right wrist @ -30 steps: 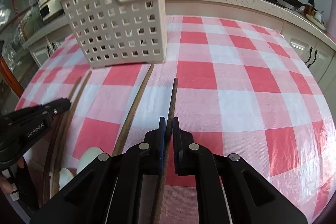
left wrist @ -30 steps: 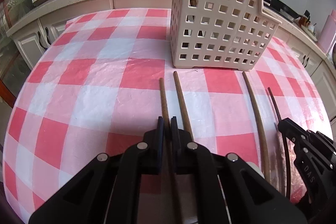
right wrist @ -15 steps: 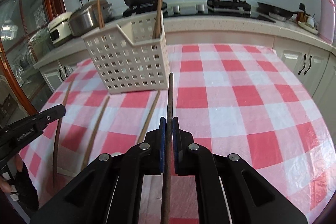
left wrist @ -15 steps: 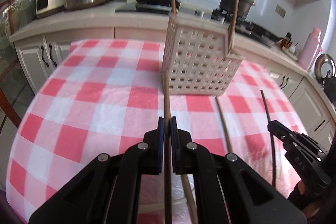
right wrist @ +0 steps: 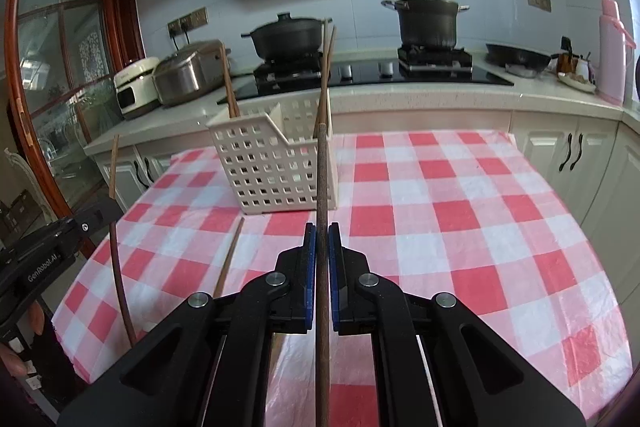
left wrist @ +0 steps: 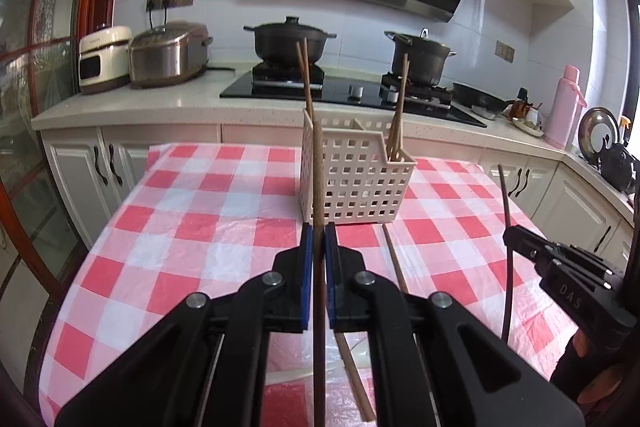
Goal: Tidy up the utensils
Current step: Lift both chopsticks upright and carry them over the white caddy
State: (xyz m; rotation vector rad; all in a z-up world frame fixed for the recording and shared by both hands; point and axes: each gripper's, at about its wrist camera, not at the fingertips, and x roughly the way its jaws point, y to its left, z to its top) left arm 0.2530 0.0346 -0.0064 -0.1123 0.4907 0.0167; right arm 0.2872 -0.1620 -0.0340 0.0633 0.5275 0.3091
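Left gripper (left wrist: 319,233): a brown stick (left wrist: 318,163) is pinched.
Right gripper (right wrist: 321,233): a dark stick (right wrist: 321,179) is pinched.
Basket (left wrist: 360,183): sticks are held inside.

Both grippers are matte black plastic: the left gripper (left wrist: 319,239) and right gripper (right wrist: 322,239) each have two angular linkage arms with triangular cut-outs, round silver screw heads at the pivots, and flat fingers lined with blue pads (left wrist: 306,267). Seen from the side in the other camera, the right gripper's body carries small white lettering "DAS" (left wrist: 570,301) and the left one's reads "GenRobot.AI" (right wrist: 44,265), with a small silver screw near its nose. A dark sleeve or glove (left wrist: 568,373) covers the wrist behind the right gripper; detail there is too dim to tell.
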